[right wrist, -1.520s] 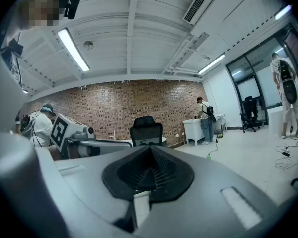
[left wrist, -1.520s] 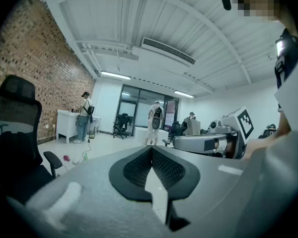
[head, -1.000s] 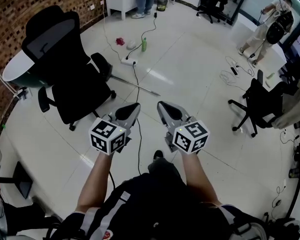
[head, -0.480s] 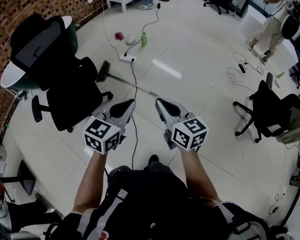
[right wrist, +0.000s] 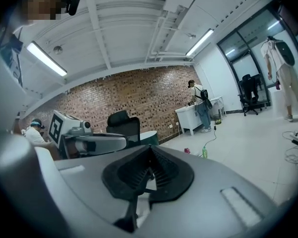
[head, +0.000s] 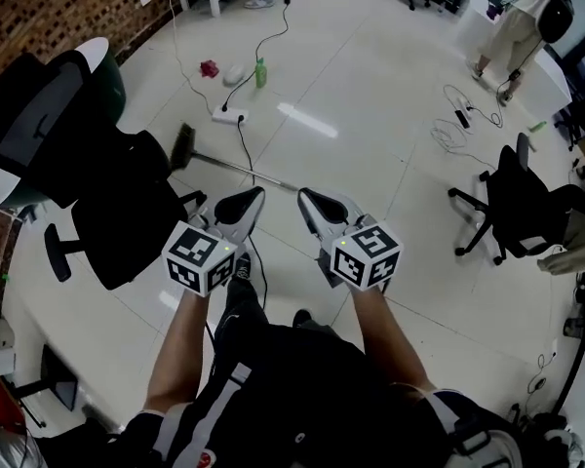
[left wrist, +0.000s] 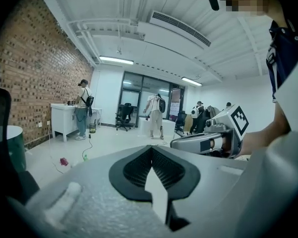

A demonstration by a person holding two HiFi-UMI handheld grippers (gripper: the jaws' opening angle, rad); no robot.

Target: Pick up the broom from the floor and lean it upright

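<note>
The broom (head: 236,167) lies flat on the white floor; its dark head is by the black chair and its thin handle runs right, toward my grippers. In the head view my left gripper (head: 253,196) and right gripper (head: 305,197) are held side by side above the floor, just short of the handle's near end. Both are shut with nothing in them. The left gripper view shows the left gripper (left wrist: 151,148) with its jaws together. The right gripper (right wrist: 149,148) looks the same in its own view. Neither gripper view shows the broom.
A black office chair (head: 127,213) and a green round table (head: 49,125) stand at left, close to the broom head. A power strip (head: 224,117) with a cable, a green bottle (head: 260,71) and another chair (head: 512,203) are on the floor. A person (head: 517,22) stands far right.
The person has walked forward, and both grippers came along side by side. The broom and the black chair are now nearer. The broom head has come out from behind the chair. Both jaws stayed shut.
</note>
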